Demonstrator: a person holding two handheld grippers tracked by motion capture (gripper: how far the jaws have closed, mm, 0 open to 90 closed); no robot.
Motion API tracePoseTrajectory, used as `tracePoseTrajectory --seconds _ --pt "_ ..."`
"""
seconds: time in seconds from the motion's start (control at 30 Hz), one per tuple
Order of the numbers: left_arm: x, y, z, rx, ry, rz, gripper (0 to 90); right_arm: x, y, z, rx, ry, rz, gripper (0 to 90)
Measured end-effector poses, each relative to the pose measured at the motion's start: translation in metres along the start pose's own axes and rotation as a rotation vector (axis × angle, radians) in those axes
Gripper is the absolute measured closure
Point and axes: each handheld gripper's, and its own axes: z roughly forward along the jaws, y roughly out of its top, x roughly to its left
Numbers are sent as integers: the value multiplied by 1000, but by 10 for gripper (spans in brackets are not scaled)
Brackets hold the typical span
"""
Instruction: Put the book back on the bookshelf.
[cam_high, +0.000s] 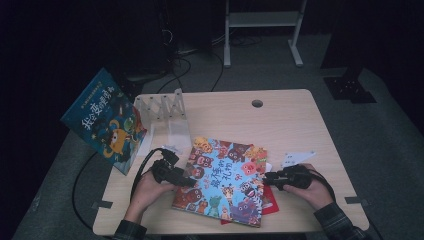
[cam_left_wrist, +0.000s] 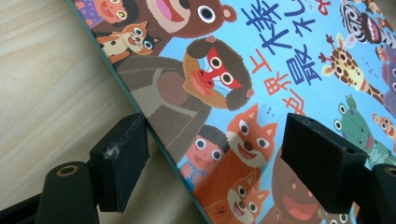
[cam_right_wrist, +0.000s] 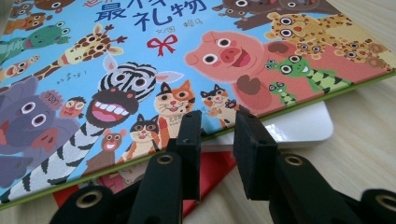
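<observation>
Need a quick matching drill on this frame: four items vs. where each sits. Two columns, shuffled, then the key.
Items
1. animal picture book
2. dark blue book
3. left gripper
4. right gripper

Places
A. leaning at the table's far left corner, beside the clear rack
B. at the animal book's right edge, fingers close together
C. flat at the table's near middle, over a red book and a white one
D. at the animal book's left edge, fingers wide apart

Pairs: 1-C, 2-A, 3-D, 4-B
</observation>
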Motion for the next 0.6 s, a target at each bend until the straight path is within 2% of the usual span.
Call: tracePoseTrajectory --seconds 0.37,0.6 --pt "1 -8 -8 18 14 0 225 15 3 5 10 43 -40 726" --pt "6 -8 -8 -2 -5 -6 237 14 2 5 8 58 -40 702"
